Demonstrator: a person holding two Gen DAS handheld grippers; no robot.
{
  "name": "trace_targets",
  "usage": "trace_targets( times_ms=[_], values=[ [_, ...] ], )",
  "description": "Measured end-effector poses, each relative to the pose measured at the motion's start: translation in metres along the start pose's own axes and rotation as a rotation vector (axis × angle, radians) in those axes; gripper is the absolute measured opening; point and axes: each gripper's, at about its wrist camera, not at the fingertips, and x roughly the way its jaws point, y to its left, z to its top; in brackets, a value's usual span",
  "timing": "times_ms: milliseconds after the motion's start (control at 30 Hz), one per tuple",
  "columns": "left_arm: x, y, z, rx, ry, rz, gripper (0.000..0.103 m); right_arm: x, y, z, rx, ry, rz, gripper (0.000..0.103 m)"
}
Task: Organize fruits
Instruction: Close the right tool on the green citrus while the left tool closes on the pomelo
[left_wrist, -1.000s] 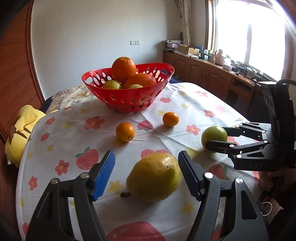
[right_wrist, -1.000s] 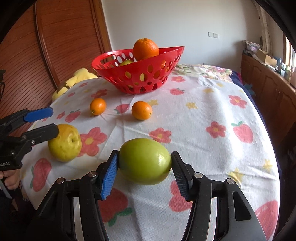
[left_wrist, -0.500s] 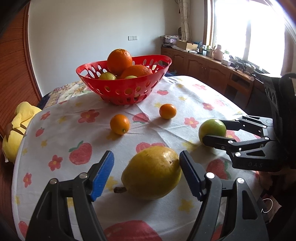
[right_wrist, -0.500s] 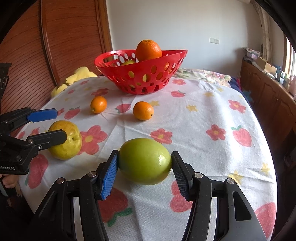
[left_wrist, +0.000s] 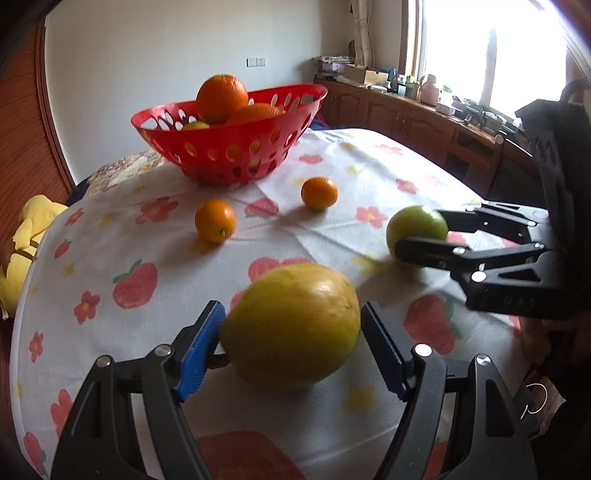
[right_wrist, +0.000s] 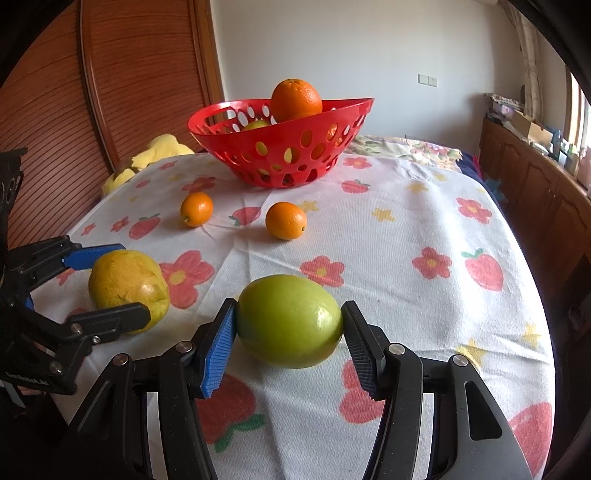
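Observation:
A big yellow fruit (left_wrist: 291, 332) lies on the flowered tablecloth (left_wrist: 369, 166) between the fingers of my left gripper (left_wrist: 291, 310). Its jaws stand open, with the pads close to the fruit's sides and not clamping it. My right gripper (right_wrist: 290, 306) is shut on a green fruit (right_wrist: 288, 328), both pads pressed against it, low over the cloth. Each gripper also shows in the other view: the right gripper (left_wrist: 419, 229) and the left gripper (right_wrist: 129, 280). Two small oranges (left_wrist: 215, 220) (left_wrist: 319, 193) lie loose in front of the red basket (left_wrist: 295, 90), which holds large oranges (left_wrist: 221, 98) and greenish fruit.
A yellow plush toy (left_wrist: 22, 240) sits off the table's left edge by the wood-panelled wall (right_wrist: 129, 92). Wooden cabinets (left_wrist: 406, 122) with clutter run under the window on the right. The cloth between the loose oranges and the grippers is bare.
The left gripper has come down and forward, so the yellow fruit now sits deeper between its jaws. The right gripper and the green fruit have stayed put.

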Motion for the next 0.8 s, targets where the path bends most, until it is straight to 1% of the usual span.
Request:
trace_targets(
  times_ms=[133,467,633,700,800],
  values=[
    [0.003,0.007,-0.003,-0.023,0.012,-0.002,0.076,0.0,0.0,0.0,0.0,0.0,0.0,0.058],
    [0.003,0.011,-0.004,-0.036,-0.003,-0.01,0.076,0.0,0.0,0.0,0.0,0.0,0.0,0.058],
    [0.002,0.012,-0.004,-0.04,-0.014,-0.014,0.072,0.0,0.0,0.0,0.0,0.0,0.0,0.058],
    [0.001,0.013,-0.004,-0.043,-0.021,-0.004,0.068,0.0,0.0,0.0,0.001,0.0,0.0,0.058],
    [0.001,0.015,-0.004,-0.055,-0.023,-0.013,0.068,0.0,-0.001,0.0,0.001,-0.001,0.001,0.058]
  ],
)
